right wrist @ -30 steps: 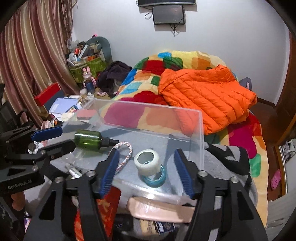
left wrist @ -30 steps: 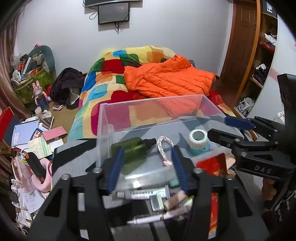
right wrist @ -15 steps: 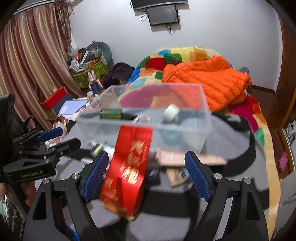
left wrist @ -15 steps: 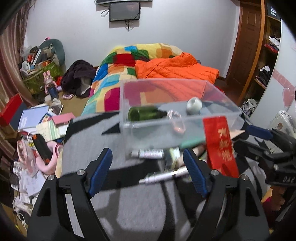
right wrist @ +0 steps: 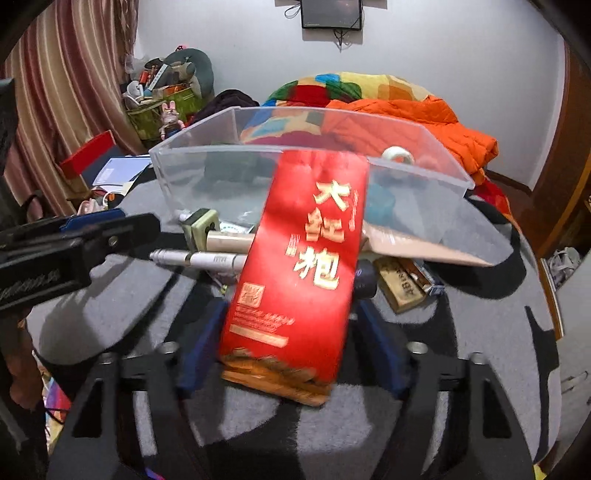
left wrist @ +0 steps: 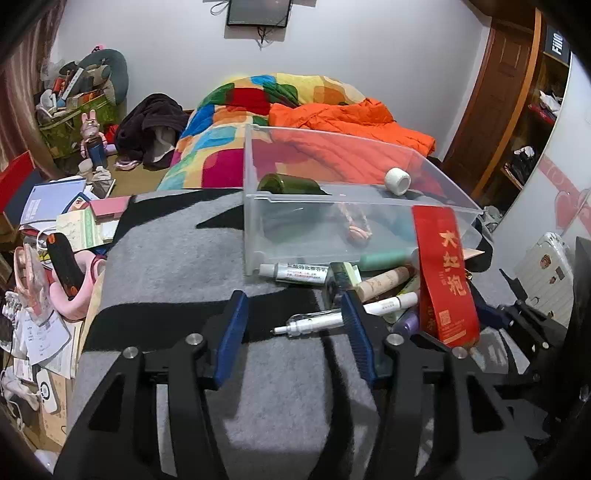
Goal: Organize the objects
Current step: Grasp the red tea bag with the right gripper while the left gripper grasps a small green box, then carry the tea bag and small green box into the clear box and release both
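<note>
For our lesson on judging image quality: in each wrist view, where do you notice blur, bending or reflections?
Right wrist view: the red box looks smeared, worst at its lower edge, and the clear bin's rim bows with fisheye bending. Left wrist view: mostly sharp; the door frame curves, dark corners frame the picture, and the bin's front wall looks hazy.

Orange jacket point(left wrist: 354, 122) on patchwork quilt point(left wrist: 236, 110), wall TV point(left wrist: 258, 12), striped curtain point(right wrist: 55, 96).
</note>
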